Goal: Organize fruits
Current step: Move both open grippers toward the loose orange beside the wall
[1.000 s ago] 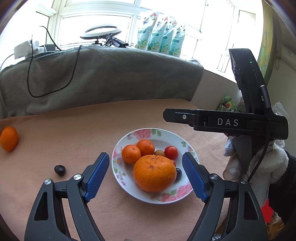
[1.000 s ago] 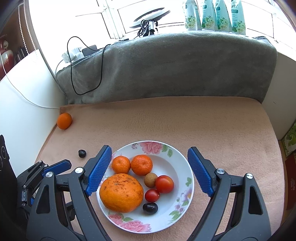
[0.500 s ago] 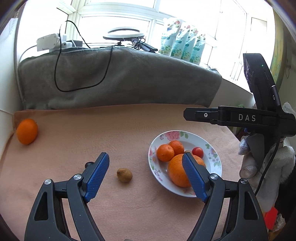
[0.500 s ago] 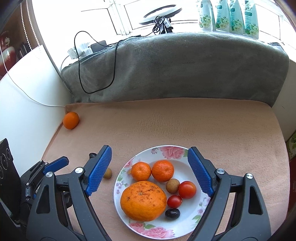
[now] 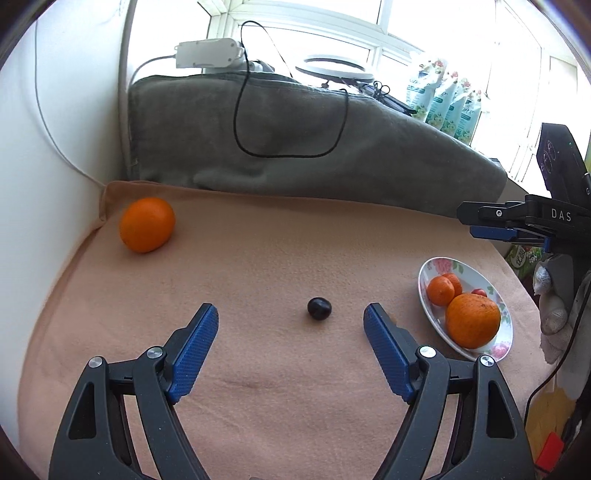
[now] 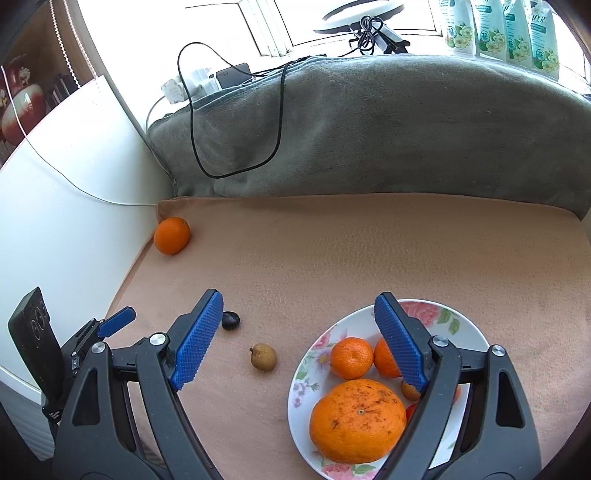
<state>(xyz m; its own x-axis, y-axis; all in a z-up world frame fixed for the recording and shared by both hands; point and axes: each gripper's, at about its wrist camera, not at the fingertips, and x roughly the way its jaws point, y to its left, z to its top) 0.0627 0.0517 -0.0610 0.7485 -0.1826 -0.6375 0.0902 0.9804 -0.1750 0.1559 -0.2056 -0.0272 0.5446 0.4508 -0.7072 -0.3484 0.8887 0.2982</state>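
A flowered plate holds a big orange, two small oranges and small red and brown fruits. A dark plum lies on the tan cloth just ahead of my left gripper, which is open and empty. A small brown longan lies between plum and plate. A loose orange sits at the far left corner. My right gripper is open and empty, its right finger over the plate.
A grey blanket with a black cable backs the cloth. A white wall bounds the left side. Bottles and a ring light stand on the sill.
Both grippers swung left. The left view now centres on the plum with the plate at the far right. The longan shows on the cloth left of the plate.
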